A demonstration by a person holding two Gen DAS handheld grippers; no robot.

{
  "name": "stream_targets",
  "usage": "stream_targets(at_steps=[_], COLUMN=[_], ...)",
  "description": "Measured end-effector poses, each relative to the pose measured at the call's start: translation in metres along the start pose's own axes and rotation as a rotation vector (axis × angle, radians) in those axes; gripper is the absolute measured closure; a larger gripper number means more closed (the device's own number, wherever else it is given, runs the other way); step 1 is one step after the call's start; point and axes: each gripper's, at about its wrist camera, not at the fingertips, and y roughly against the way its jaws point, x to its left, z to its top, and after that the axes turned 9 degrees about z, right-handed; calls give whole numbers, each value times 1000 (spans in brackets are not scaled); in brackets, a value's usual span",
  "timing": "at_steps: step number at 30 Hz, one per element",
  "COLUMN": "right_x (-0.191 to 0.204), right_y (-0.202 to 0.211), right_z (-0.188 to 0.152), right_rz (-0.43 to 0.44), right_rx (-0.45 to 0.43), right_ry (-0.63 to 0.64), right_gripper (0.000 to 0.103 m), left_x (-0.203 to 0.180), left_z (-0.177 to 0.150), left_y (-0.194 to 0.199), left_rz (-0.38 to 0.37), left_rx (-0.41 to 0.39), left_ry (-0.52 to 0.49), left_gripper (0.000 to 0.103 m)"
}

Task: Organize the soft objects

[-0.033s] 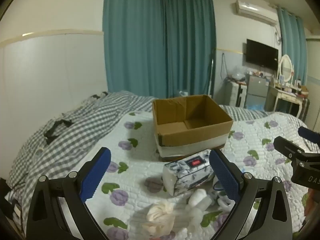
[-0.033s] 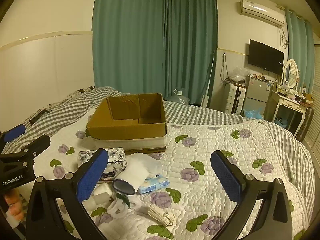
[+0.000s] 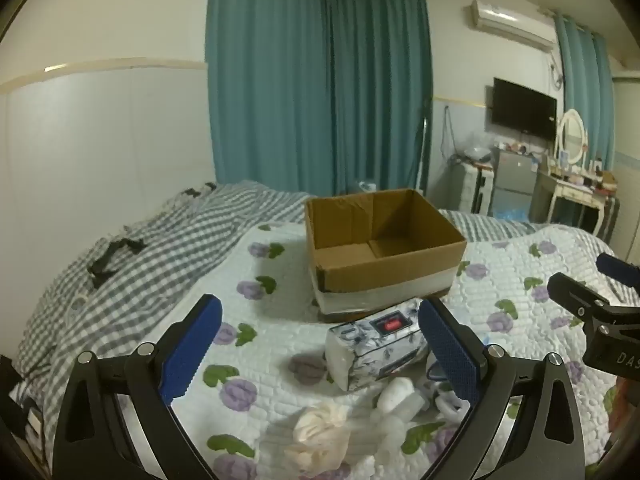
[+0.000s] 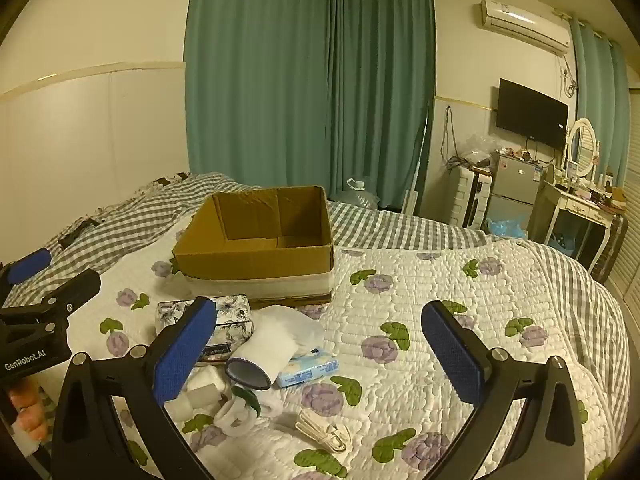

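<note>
An open, empty cardboard box [image 3: 380, 248] [image 4: 260, 240] stands on the floral quilt. In front of it lies a heap of soft things: a floral tissue pack [image 3: 374, 342] [image 4: 224, 320], a rolled white cloth [image 4: 266, 354], a blue tissue pack [image 4: 308, 372], a cream knotted bag [image 3: 320, 436], white socks [image 4: 236, 412] and a white strap [image 4: 324, 432]. My left gripper [image 3: 320, 350] is open above the heap's left side. My right gripper [image 4: 320, 350] is open above the quilt right of the heap. Both are empty.
The quilt [image 4: 460, 300] covers a bed with a grey checked sheet [image 3: 132, 264]. Teal curtains [image 3: 320, 100] hang behind. A TV [image 4: 532, 114], small fridge [image 4: 516, 180] and dressing table [image 4: 580, 204] stand at the right. Each gripper shows at the other view's edge.
</note>
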Motion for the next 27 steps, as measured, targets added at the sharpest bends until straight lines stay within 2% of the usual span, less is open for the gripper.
stream_targets(at_steps=[27], right_x=[3], right_y=[-4], right_z=[-4], right_rz=[0], right_rx=[8], right_ry=[-1], right_gripper=[0], left_x=[7], left_z=[-8], left_y=[-3], left_rz=[-6], left_rx=[5], left_ry=[0], left_gripper=[2])
